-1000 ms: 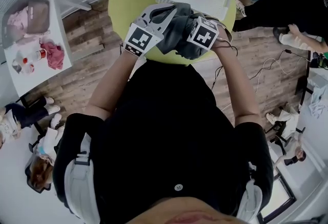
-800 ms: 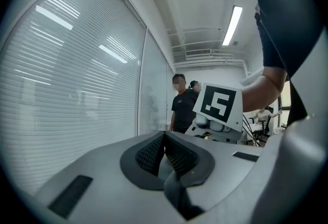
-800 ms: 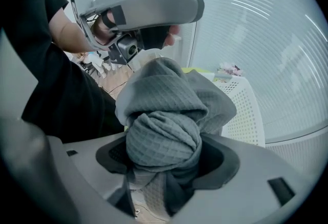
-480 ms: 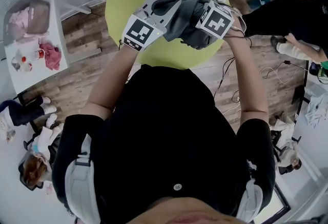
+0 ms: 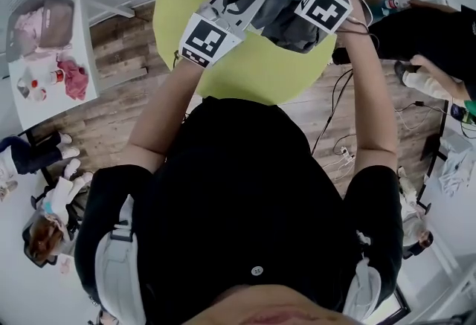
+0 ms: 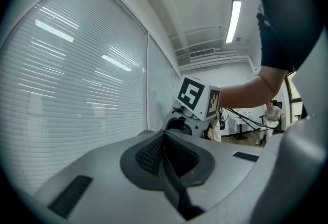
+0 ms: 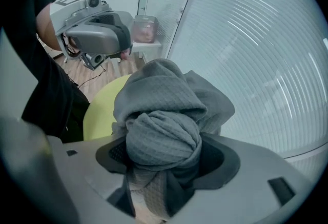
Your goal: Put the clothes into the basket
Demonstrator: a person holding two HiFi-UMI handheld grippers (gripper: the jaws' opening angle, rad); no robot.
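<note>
Right arm (image 5: 370, 85) has reached further forward, right tool (image 7: 163, 179) clamping grey garment (image 7: 166, 115)

The room is bright, under even white light. In the left gripper view a ceiling strip lamp (image 6: 233, 20) burns out to pure white, and long streaks of glare lie across the slatted blinds (image 6: 77, 89). Both gripper views bulge like a fisheye: straight lines bow and black vignetting rings the frame. The left gripper (image 6: 164, 141), close to the lens, looks soft. In the right gripper view the weave of the grey garment (image 7: 164, 115) is crisp. The head view is softly lit, the lime-green round table (image 5: 253, 71) bright, its bottom edge a blurred smear.
</note>
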